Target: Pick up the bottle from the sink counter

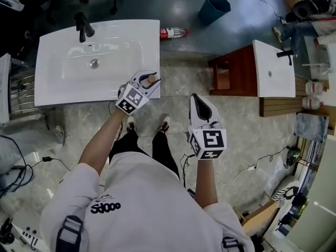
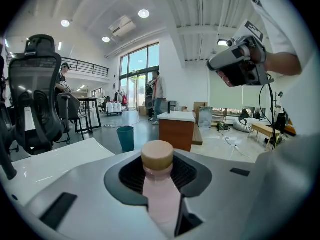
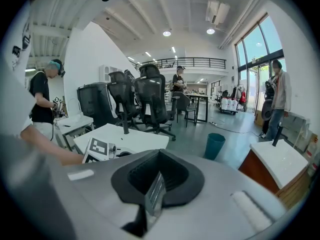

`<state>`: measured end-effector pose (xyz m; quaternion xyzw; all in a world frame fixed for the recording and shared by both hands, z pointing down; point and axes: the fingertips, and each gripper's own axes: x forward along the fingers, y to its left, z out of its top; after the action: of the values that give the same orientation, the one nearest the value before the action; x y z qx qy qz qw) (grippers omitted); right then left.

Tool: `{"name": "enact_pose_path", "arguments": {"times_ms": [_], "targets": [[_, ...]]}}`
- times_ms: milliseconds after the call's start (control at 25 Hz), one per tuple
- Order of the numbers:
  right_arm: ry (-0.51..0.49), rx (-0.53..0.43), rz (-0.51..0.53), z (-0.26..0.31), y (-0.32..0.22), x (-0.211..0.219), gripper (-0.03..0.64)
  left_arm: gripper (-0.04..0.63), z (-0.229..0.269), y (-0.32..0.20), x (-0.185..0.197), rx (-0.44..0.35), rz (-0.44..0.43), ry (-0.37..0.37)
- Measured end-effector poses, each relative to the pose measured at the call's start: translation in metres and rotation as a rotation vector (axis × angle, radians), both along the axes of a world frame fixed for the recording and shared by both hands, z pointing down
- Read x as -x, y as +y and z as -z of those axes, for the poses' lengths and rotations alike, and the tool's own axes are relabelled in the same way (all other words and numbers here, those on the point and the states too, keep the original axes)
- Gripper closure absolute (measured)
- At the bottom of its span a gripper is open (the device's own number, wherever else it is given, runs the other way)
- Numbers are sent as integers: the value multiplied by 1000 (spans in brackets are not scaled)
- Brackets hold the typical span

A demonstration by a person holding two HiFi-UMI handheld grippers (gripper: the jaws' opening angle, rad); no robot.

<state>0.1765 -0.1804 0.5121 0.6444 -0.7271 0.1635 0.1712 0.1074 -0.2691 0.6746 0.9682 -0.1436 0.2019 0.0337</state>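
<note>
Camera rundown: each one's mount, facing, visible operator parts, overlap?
Head view: on the head, looking steeply down at the sink counter; arms, torso, legs, left gripper and right gripper show.
Left gripper view: on that gripper, looking along jaws gripping the pink bottle; right gripper, hand upper right.
Right gripper view: on that gripper, along shut empty jaws; left forearm, marker cube at left.
Shared: teal bin in all three.

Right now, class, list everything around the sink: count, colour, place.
Sink counter: one, white, front left.
Tap: one, black, counter's far left corner.
Bottle: one, pink, tan cap, at counter's near edge.
Plastic bottle: one, clear, red label, lying on floor beyond counter.
Bin: one, teal, floor beyond.
Second sink: one, white, on brown cabinet, right.
Left gripper: one, white, shut on bottle.
Right gripper: one, white, shut, empty.
</note>
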Motion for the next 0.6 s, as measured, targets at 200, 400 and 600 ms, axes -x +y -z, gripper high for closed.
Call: {"name": "enact_pose_path", "arguments": {"times_ms": [200, 400, 600], "targets": [[1, -8, -6, 2, -5, -3, 606, 479, -1, -2, 3, 18, 4, -22], [-3, -21, -11, 6, -4, -10, 606, 480, 0, -1, 2, 45, 19, -23], [-21, -35, -4, 13, -4, -14, 606, 480, 21, 0, 1, 48, 27, 1]]}}
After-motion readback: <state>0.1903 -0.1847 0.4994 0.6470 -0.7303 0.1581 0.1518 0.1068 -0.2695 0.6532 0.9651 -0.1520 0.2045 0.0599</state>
